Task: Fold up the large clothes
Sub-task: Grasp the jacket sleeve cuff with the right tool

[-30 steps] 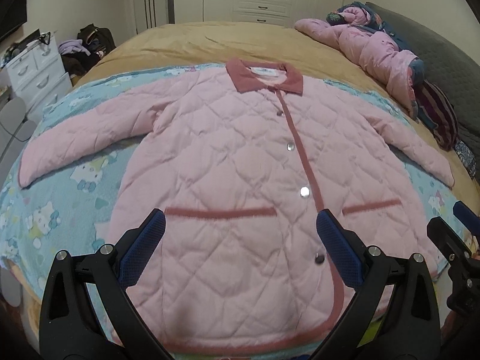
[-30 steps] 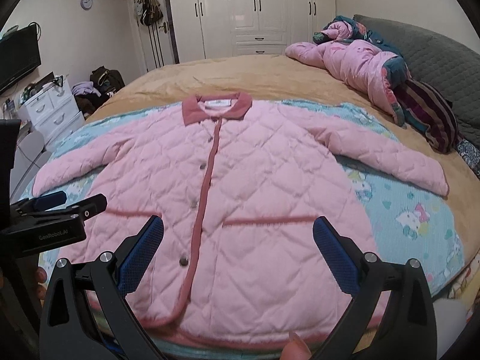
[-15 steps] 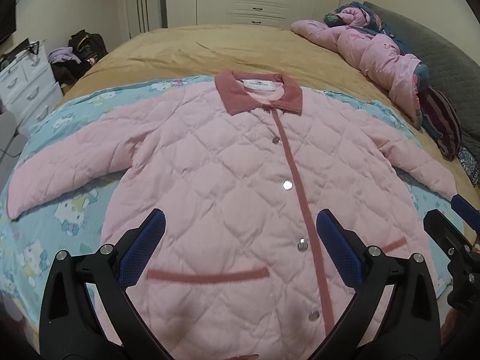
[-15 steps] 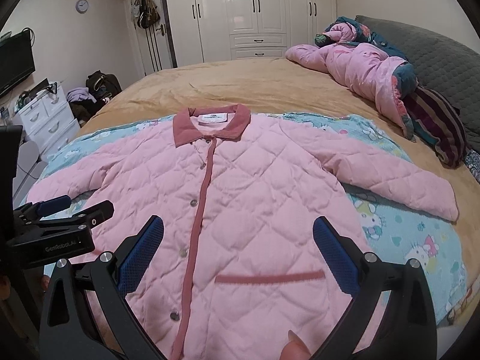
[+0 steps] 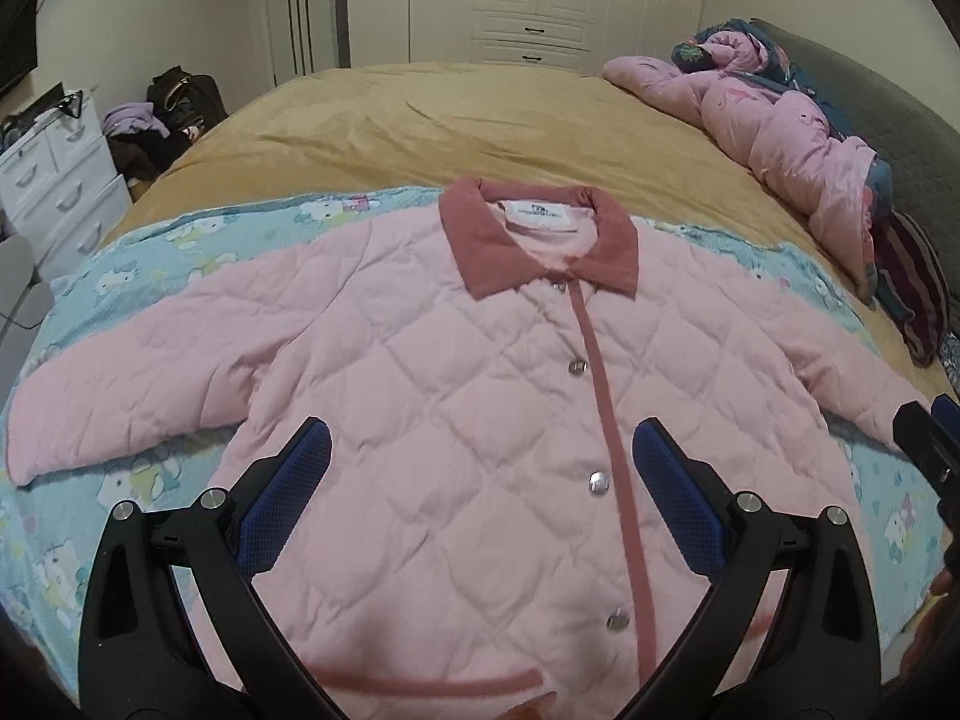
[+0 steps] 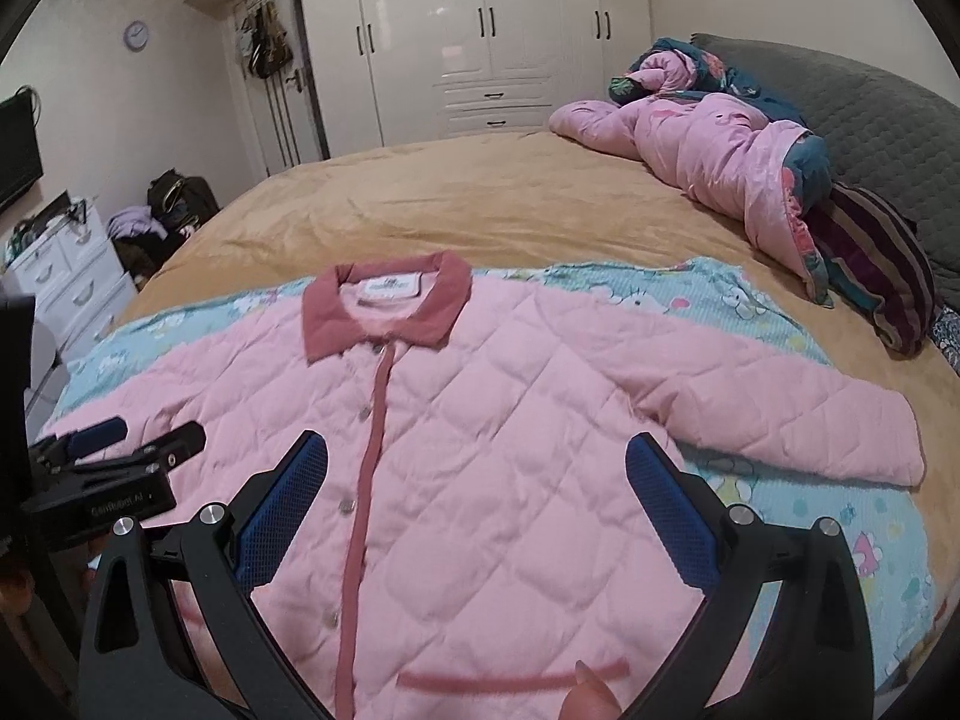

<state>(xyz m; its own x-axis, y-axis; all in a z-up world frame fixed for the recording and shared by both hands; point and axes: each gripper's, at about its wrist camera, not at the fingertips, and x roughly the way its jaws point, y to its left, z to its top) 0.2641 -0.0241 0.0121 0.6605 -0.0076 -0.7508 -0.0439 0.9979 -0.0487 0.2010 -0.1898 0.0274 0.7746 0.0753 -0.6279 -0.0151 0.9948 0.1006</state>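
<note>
Pink quilted jacket (image 5: pixel 480 420) lies spread flat, front up and buttoned, on a cartoon-print sheet (image 5: pixel 120 300) over the tan bed (image 5: pixel 420 120), sleeves out to either side, presumably laid out ready for folding. Its long axis runs away from the person, collar (image 5: pixel 540 240) at the far end. The left gripper (image 5: pixel 480 480) and right gripper (image 6: pixel 477 480) hover above the jacket's chest, jaws spread wide, holding nothing.

Both wrist cameras look forward, low over bed, near coat (image 5: pixel 480 396); left view left of right; both share collar (image 6: pixel 384 309), wardrobe (image 6: pixel 480 36).
</note>
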